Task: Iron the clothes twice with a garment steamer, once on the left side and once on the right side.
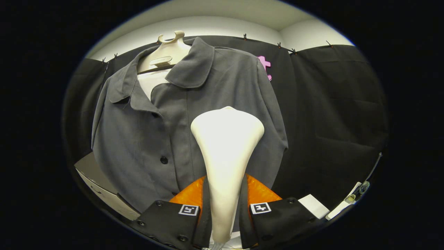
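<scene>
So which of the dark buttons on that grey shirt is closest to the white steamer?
The middle button, level with the steamer held in the tongs. Another sits higher near the collar; a third peeks out by the left finger.

We find a recording booth, not a home: black cloth [329, 114] is clipped along a pale wall [208, 26] as backdrop. A grey shirt [194, 121] hangs on a hanger [166, 52] before it.

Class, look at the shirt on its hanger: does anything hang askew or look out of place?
The shirt hangs lopsided: its collar is pulled aside, baring one side of the hanger. The tongs are shut on the steamer, whose head lies against the shirt front.
</scene>
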A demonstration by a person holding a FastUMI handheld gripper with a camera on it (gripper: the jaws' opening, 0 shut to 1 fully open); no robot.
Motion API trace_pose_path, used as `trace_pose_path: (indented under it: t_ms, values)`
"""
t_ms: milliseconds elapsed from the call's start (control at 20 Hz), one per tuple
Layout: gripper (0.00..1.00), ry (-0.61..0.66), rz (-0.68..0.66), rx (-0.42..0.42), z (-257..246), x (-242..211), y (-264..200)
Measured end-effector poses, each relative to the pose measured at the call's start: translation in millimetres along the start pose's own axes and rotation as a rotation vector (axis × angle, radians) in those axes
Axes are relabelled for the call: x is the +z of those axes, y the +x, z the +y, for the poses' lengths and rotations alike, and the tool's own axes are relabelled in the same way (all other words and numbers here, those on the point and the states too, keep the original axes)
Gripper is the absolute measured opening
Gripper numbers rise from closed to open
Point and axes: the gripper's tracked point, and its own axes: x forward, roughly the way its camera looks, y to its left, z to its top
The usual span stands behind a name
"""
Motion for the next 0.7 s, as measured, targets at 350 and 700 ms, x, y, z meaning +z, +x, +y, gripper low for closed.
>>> trace_pose_path:
  t_ms: [350,700]
  values:
    - [0.4,0.005,0.049,0.003,1,-39,-2]
    - [0.4,0.02,0.097,0.001,2,-79,-3]
